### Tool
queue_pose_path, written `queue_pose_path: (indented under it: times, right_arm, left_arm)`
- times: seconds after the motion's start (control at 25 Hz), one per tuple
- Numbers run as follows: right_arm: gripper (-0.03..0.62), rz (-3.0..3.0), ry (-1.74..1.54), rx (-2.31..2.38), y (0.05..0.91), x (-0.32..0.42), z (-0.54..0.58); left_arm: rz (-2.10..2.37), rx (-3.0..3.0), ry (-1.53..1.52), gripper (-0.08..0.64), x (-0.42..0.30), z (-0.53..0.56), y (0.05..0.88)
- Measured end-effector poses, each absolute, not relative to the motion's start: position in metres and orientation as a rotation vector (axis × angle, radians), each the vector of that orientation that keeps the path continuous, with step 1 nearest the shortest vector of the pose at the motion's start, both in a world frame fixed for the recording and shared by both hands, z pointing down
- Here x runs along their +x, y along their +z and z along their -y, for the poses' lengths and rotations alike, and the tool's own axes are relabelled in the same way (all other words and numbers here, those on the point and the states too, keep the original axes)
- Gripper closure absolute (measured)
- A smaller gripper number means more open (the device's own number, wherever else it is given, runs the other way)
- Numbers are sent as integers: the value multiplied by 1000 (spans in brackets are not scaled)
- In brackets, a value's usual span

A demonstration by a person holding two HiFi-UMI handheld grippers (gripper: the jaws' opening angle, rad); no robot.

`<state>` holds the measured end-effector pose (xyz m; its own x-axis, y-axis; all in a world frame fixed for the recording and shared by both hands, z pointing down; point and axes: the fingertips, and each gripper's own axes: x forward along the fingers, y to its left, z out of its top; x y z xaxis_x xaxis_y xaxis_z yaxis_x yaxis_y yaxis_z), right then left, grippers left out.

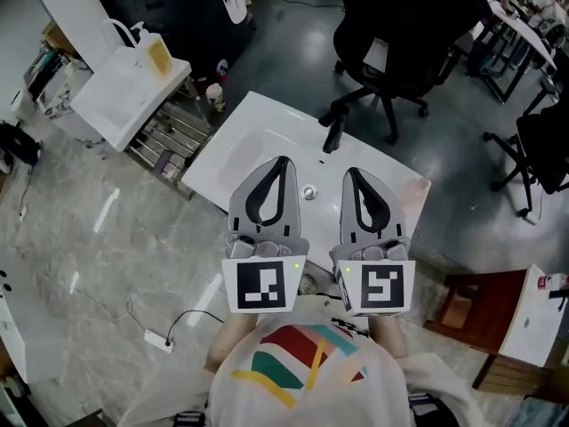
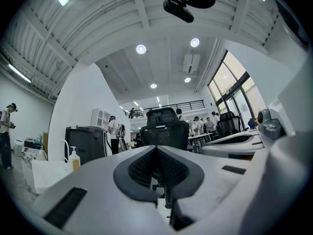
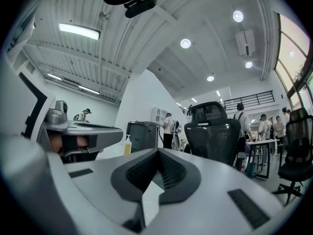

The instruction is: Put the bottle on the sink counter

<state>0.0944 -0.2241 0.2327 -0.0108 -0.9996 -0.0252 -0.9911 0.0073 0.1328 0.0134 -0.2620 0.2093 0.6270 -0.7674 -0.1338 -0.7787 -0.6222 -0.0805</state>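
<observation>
1. Both tongs hang side by side over the white sink tabletop (image 1: 258, 136). The left tongs (image 1: 283, 161) are pressed together with nothing between them, and the right tongs (image 1: 350, 173) are also pressed together and bare
2. The bottle (image 1: 158, 55), a pump dispenser, stands upright on a separate white stand (image 1: 116, 96) at the far left, well apart from both tongs and from the sink tabletop
3. How far along: the sink tabletop shows only the black tap (image 1: 333, 132) and the drain (image 1: 308, 191), with no bottle on it. I judge that the placing is left to do if this near tabletop is the one meant (if the far-left stand is itself the sink counter, the bottle already lies as wanted; the pictures do not settle which)
4. Containers: the bottle holds a yellowish liquid that fills most of it, and the basin around the drain holds nothing I can see. A small cup-like thing (image 1: 214, 96) sits on the floor between stand and sink, too small to tell its contents
</observation>
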Motion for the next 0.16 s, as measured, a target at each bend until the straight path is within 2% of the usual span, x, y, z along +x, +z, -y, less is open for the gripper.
queue_pose_path:
  times: [0.16]
  right_arm:
    - [581, 2198, -155, 2146, 236, 87, 220]
  left_arm:
    - [-1293, -2715, 134, 543, 9, 257, 210]
